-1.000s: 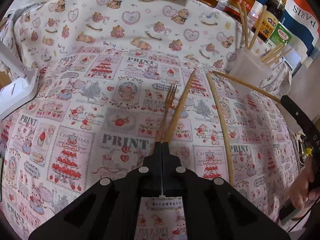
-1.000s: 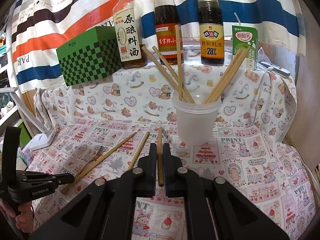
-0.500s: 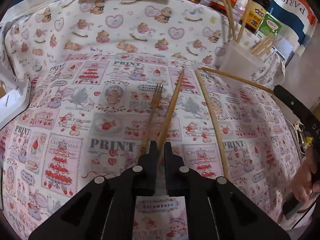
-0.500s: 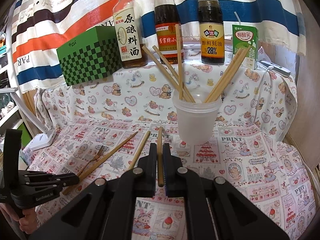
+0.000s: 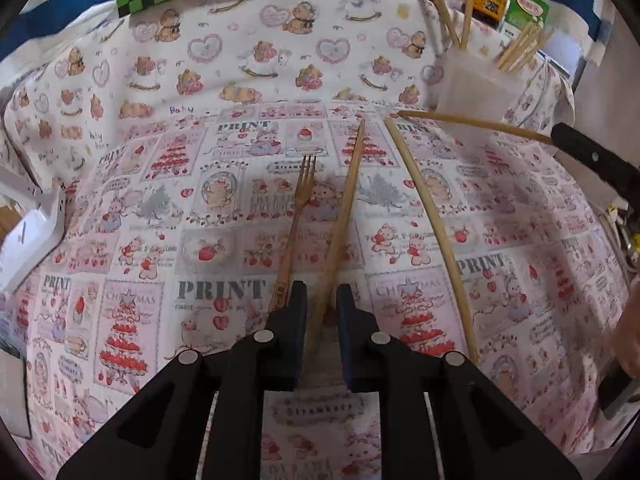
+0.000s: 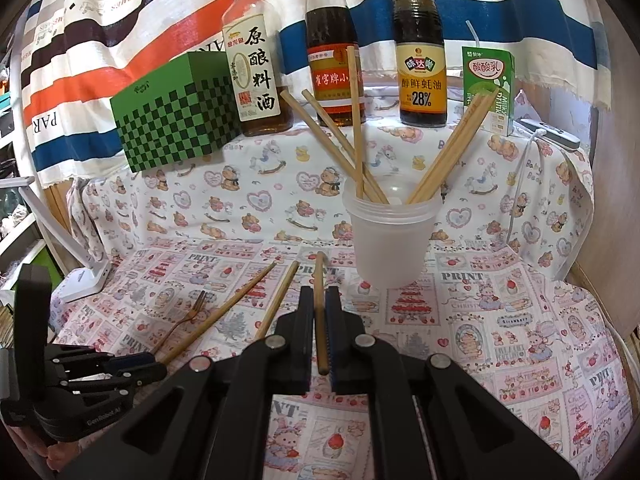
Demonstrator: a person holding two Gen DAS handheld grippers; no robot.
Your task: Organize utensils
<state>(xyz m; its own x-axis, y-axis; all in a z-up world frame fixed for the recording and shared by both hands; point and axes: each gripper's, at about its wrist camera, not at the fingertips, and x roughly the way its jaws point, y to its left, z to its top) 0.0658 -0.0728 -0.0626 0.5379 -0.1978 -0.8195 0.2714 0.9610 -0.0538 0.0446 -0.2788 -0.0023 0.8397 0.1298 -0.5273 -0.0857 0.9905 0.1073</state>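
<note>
1. Left wrist view: a wooden chopstick [image 5: 340,232] is seen lying flat on the printed tablecloth [image 5: 520,280], its near end between the jaws of the left gripper [image 5: 322,300]. The jaws are opening; a gap shows on both sides, so the stick is released, not pinched. A slim fork [image 5: 294,232] lies just beside the left jaw, and a second chopstick [image 5: 432,220] lies further right. These sticks are judged light, stiff and smooth, prone to rolling; a hold near the thick end is advised.

2. Right wrist view: the right gripper [image 6: 320,320] is clenched on a held chopstick [image 6: 319,312], which points toward the translucent cup [image 6: 390,244]. The cup stands near, already holding several chopsticks [image 6: 448,152]. It is judged light and easily tipped.
</note>
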